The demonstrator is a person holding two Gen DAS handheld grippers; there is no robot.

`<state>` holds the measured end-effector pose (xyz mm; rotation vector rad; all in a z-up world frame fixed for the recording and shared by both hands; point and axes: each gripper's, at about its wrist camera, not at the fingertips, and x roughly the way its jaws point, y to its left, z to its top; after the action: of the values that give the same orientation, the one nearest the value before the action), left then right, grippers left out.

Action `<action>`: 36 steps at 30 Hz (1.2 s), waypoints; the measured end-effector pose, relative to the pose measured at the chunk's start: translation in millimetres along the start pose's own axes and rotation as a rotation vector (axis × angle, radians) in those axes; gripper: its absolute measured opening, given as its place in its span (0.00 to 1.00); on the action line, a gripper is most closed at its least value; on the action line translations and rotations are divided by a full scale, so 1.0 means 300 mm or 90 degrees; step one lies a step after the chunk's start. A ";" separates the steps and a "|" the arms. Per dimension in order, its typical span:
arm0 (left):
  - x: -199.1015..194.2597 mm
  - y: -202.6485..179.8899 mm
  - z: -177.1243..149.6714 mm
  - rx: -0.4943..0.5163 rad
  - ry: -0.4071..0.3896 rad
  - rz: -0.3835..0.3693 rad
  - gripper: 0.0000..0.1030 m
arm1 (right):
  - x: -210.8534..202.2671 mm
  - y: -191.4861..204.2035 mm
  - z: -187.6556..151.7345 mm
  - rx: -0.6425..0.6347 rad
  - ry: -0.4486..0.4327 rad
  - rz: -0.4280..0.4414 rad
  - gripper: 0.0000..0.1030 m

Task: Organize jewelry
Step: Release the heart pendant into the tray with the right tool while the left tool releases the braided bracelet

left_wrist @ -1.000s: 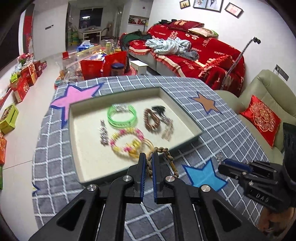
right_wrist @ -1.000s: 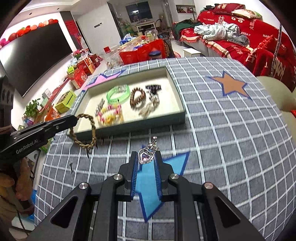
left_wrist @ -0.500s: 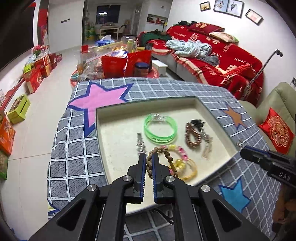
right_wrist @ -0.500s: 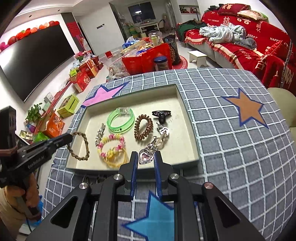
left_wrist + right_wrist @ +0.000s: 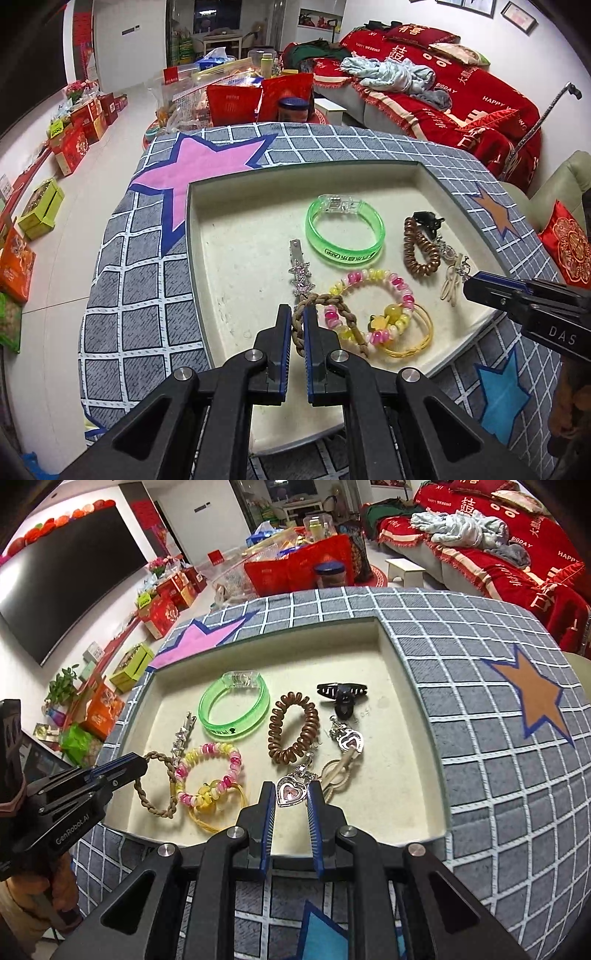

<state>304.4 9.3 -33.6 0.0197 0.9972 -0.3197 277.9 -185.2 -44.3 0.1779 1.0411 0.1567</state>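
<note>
Left gripper (image 5: 296, 317) clamps braided bracelet (image 5: 325, 306) over tray (image 5: 236, 266), beside beaded bracelet (image 5: 373, 291). Right gripper (image 5: 291, 794) pinches heart pendant (image 5: 291, 794) over tray's near edge, by brown coil tie (image 5: 293, 731) and green bangle (image 5: 234, 710).

A tray (image 5: 413, 716) sits on the table (image 5: 498, 775); inside, a bangle (image 5: 233, 710) lies behind a beaded bracelet (image 5: 208, 771), a coil tie (image 5: 294, 733) to their right.
</note>
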 end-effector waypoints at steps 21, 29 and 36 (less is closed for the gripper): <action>0.076 -0.023 -0.014 0.018 0.020 0.042 0.23 | 0.100 -0.017 0.037 -0.001 0.029 -0.031 0.19; 0.071 -0.042 -0.016 0.032 0.016 0.049 0.23 | 0.074 -0.012 0.034 0.003 0.022 -0.021 0.47; 0.059 -0.048 -0.019 0.025 0.000 0.061 0.23 | -0.004 -0.008 0.037 0.015 -0.015 -0.008 0.55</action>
<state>304.8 -8.1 -49.5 0.1032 0.9861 -0.2518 287.0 -188.8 -38.3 0.1936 1.0202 0.1313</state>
